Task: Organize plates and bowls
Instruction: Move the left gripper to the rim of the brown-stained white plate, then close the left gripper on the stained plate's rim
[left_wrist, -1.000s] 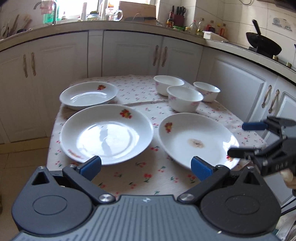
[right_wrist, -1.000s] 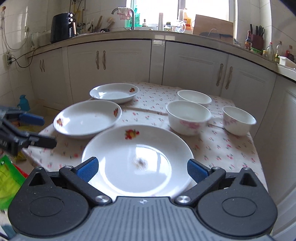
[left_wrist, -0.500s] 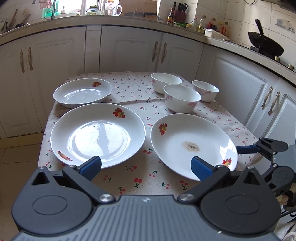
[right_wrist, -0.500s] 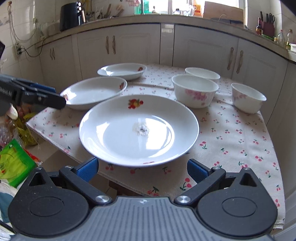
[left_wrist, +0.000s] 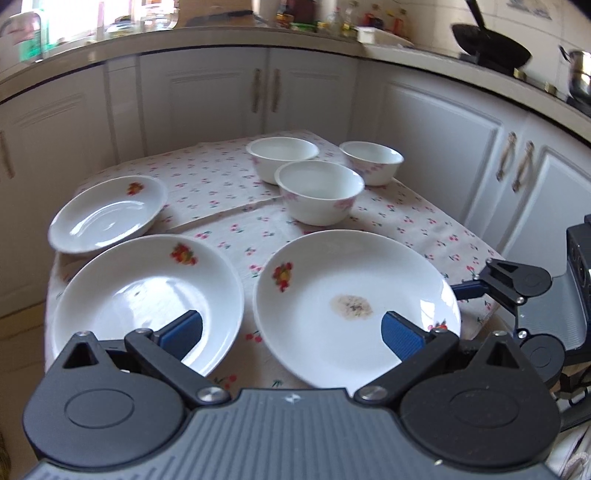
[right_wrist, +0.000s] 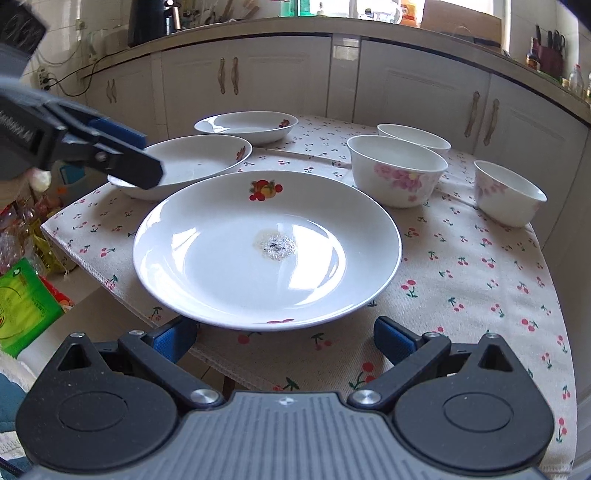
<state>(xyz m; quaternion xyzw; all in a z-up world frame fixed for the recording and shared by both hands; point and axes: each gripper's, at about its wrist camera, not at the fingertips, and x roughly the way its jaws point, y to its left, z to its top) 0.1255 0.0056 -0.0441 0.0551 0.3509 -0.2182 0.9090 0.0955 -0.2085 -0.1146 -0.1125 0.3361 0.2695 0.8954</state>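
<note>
stained plate (right_wrist: 267, 247): centre of the right wrist frame, lower middle-right of the left wrist frame; lies flat on the cherry-print cloth (right_wrist: 480, 280), near rim just ahead of the right gripper (right_wrist: 284, 341)
key relation: the stained plate lies straight ahead of the right gripper, its near rim roughly centred on the gap between the blue pads; round, so no long axis to line up with; judged the right gripper is the nearer one to this plate
right gripper: jaws spread wide, nothing held; left pad sits low at the table edge, below the plate rim as seen
left gripper (left_wrist: 291, 334): jaws spread wide, nothing held; in its own view it straddles the gap between the stained plate and the clean large plate (left_wrist: 146, 299); seen at upper left of the right wrist frame, over the near rim of that plate
far plate (left_wrist: 109, 214): left middle of the left wrist frame, its rim very close to the clean large plate; touching or not, cannot tell
count, plates: three; all with a fruit motif
count, bowls: three; front bowl (left_wrist: 320, 192), back bowl (left_wrist: 282, 157), right bowl (left_wrist: 371, 162); clustered in the upper middle of the left wrist frame, none nested
judgement: nothing stacked yet; likely first step is a rim grasp on a large plate
</note>
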